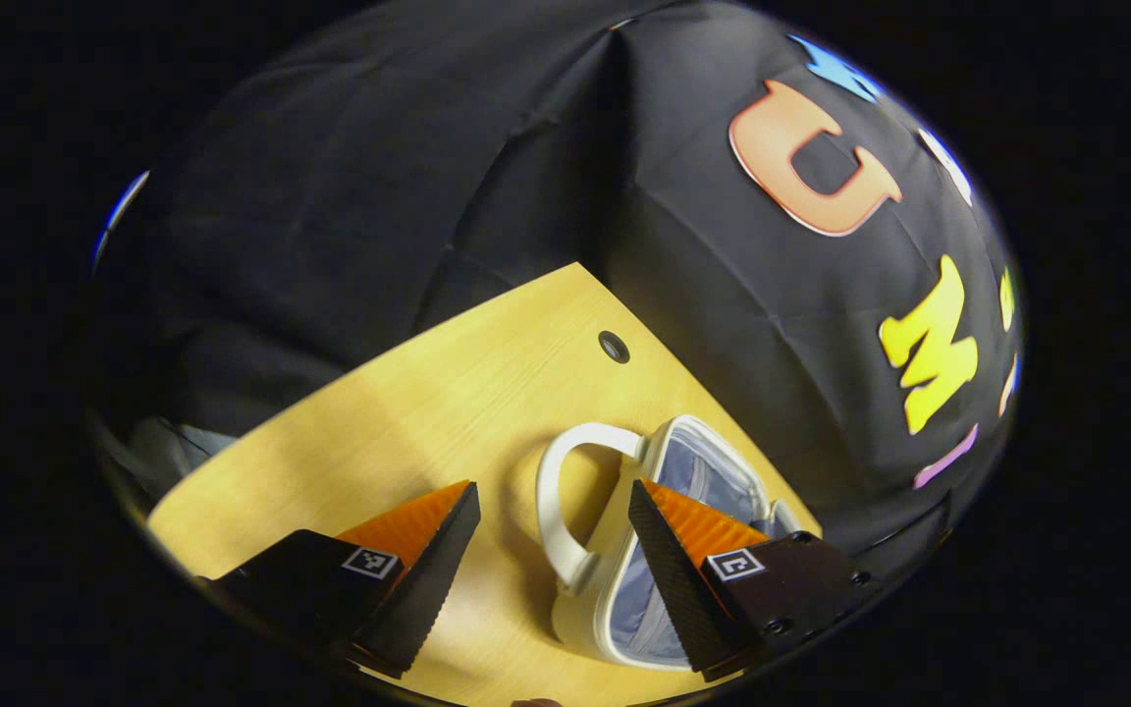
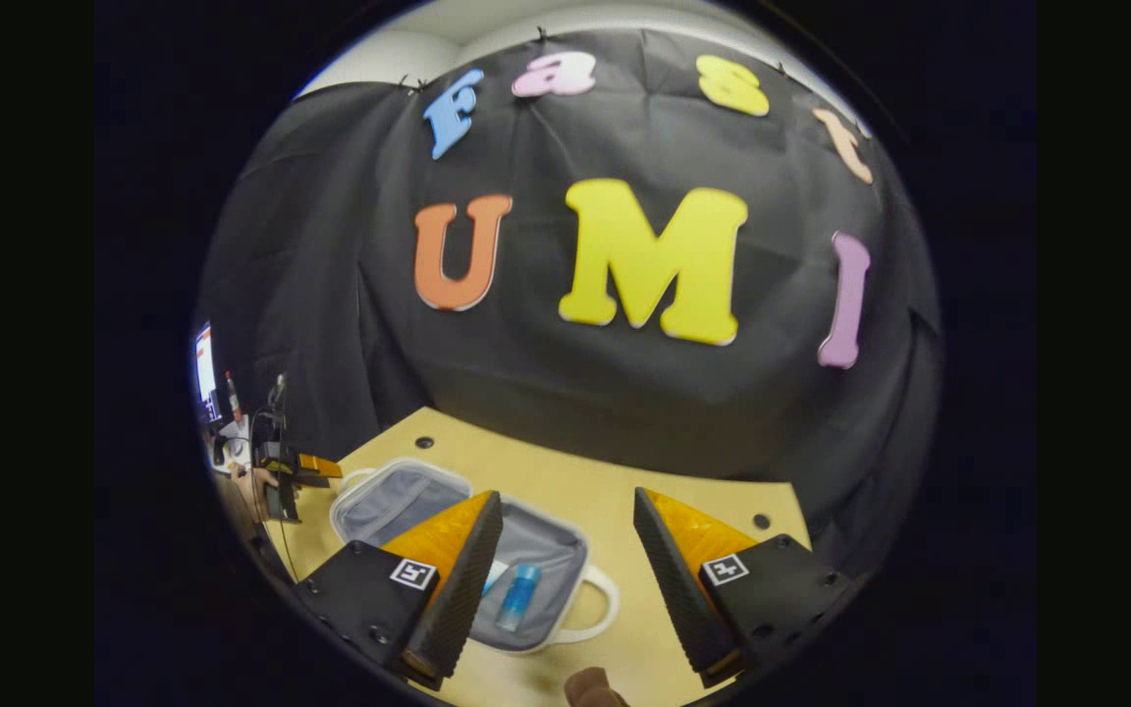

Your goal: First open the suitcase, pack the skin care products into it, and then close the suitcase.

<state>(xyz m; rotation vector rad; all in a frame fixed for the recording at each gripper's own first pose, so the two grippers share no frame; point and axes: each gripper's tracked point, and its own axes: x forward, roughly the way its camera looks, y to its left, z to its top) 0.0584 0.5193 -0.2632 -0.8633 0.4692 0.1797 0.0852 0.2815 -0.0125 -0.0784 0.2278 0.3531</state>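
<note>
The white suitcase (image 2: 565,538) lies open on the wooden table (image 2: 615,471), both grey-lined halves facing up. A small blue skin care bottle (image 2: 516,597) lies in the half nearer my right gripper (image 2: 566,494), which hovers open and empty above that half's far rim. In the left gripper view, one half of the suitcase (image 1: 698,466) and its white handle (image 1: 554,511) lie just ahead. My left gripper (image 1: 554,488) is open above the handle, its right finger over the lining. In the right gripper view, the left gripper (image 2: 305,469) sits at the table's left edge, held by a hand (image 2: 256,491).
The table (image 1: 428,412) has round cable holes (image 1: 614,346) near its far edge, another hole (image 2: 762,520) at the right. Black cloth walls close the booth behind the table. A monitor (image 2: 204,368) stands far left. A fingertip (image 2: 590,687) shows at the bottom edge.
</note>
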